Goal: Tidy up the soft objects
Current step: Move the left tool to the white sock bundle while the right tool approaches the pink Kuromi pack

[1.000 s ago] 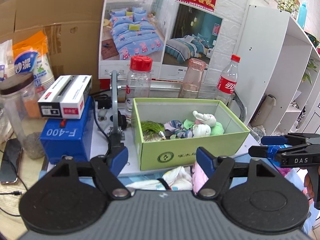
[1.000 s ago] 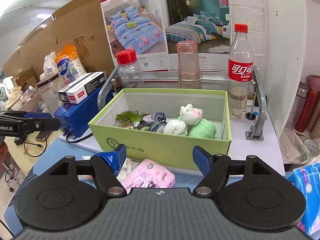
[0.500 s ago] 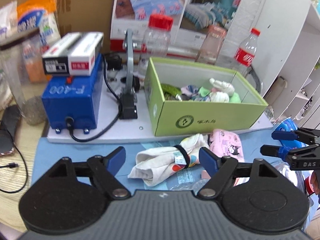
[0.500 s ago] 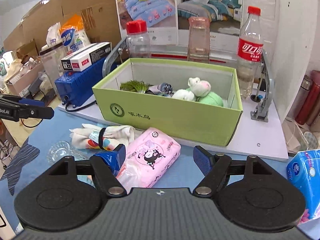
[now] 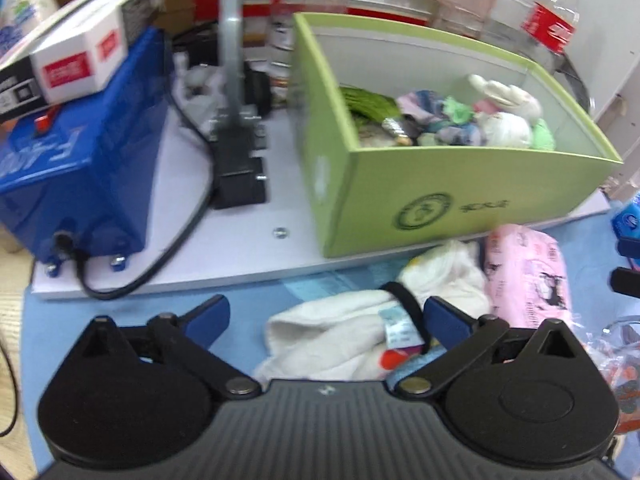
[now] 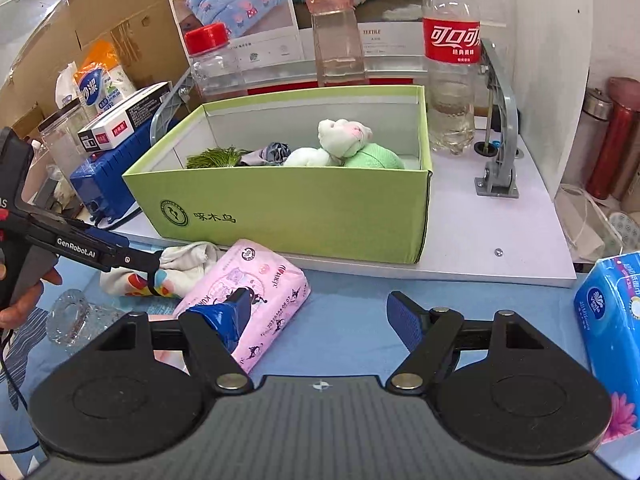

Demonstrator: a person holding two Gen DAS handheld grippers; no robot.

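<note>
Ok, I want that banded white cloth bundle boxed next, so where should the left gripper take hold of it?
Probably at the middle, by the black band that cinches the white cloth bundle: there it is narrowest and firmest. Come from above with the open left gripper, which already straddles it, one finger on each long side. The pink tissue pack lies against its far right end, so avoid that end.
</note>
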